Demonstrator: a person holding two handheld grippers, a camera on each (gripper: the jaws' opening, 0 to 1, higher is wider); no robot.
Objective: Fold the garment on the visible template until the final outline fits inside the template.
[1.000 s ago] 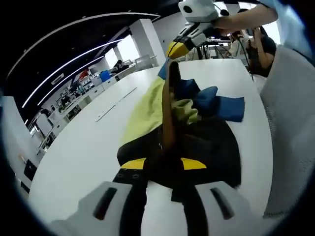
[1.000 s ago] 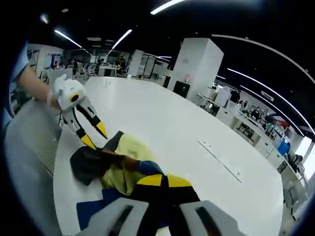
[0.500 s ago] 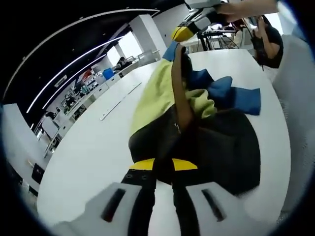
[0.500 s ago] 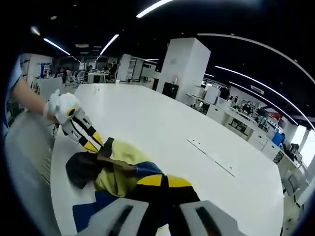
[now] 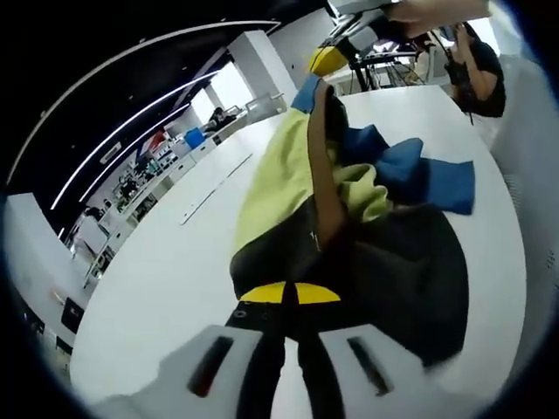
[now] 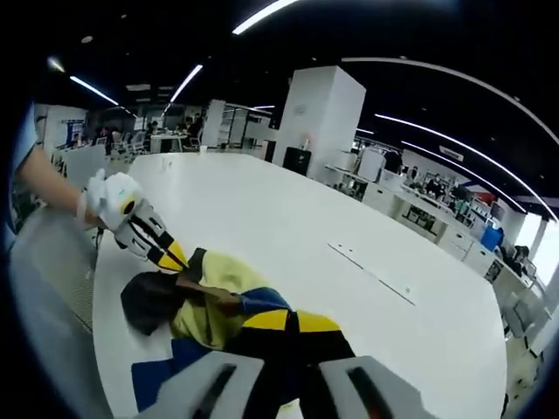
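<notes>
In the left gripper view, the left gripper (image 5: 288, 295) has its yellow-tipped jaws clenched on the near edge of the garment (image 5: 349, 218), pinching dark fabric between them. The garment stretches away from those jaws as a raised, bunched ridge: black cloth nearest, then yellow-green, then blue at the far side, with a brown strip running along the crest. At the far end of the ridge the right gripper (image 5: 325, 59) grips the blue edge, its yellow tip pressed to the cloth and a person's hand behind it.

In the right gripper view, the right gripper (image 6: 293, 321) likewise has its jaws closed on the garment (image 6: 210, 301), with blue and dark fabric gathered at the tips. Beyond them the yellow-green part and a black lobe lie crumpled, and the left gripper (image 6: 170, 257) bites the opposite edge, held by a white-gloved hand (image 6: 109, 199).

The garment hangs between the two grippers, its lower folds resting on the white table (image 6: 288, 218). A grey mat (image 6: 52, 297) lies just beside it at the table's edge. Office desks and ceiling light strips fill the background.
</notes>
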